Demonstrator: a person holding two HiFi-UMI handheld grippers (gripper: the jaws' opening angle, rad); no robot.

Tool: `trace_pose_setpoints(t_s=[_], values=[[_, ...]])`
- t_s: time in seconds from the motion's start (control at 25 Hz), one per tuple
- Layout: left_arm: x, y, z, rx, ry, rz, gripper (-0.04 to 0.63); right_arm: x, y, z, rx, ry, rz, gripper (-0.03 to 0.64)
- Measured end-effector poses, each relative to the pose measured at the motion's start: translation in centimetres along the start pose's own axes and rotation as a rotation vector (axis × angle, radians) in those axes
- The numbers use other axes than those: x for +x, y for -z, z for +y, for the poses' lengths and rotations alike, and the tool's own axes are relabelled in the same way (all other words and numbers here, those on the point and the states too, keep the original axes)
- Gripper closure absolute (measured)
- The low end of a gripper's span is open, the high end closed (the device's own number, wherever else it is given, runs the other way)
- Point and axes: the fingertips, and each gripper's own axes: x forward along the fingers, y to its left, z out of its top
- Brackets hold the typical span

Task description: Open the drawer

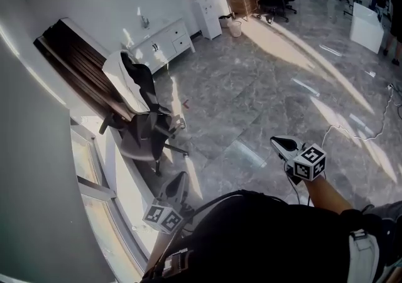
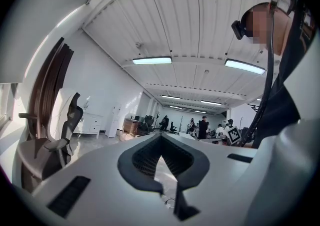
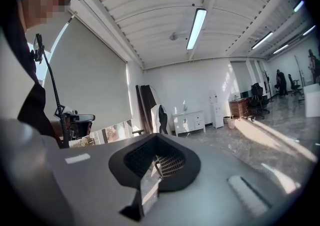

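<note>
Far ahead of left gripper and right gripper, the drawer of the white cabinet stood shut. Both pairs of fingers were pressed together, empty. Approach, grasp and pull were all outstanding.

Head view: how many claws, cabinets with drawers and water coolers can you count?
Claws: 2 (left claw, right claw)
Cabinet: 1
Water cooler: 1
Total: 4
</note>
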Motion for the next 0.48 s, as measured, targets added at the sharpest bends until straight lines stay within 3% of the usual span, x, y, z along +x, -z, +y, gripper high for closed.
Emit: trace_pose_setpoints(t_s=[0.24,0.48], values=[[3.8,-0.2,1.5,0.0,0.062,0.024,0.595,0.9,1.1,-2.4,0.037,0.054,0.01,0.618],[7.3,-1.6,6.9,-0.006,0.153,0.028,0.595,5.3,-0.3,-3.0,0.015,0.13,0.006,0.618]])
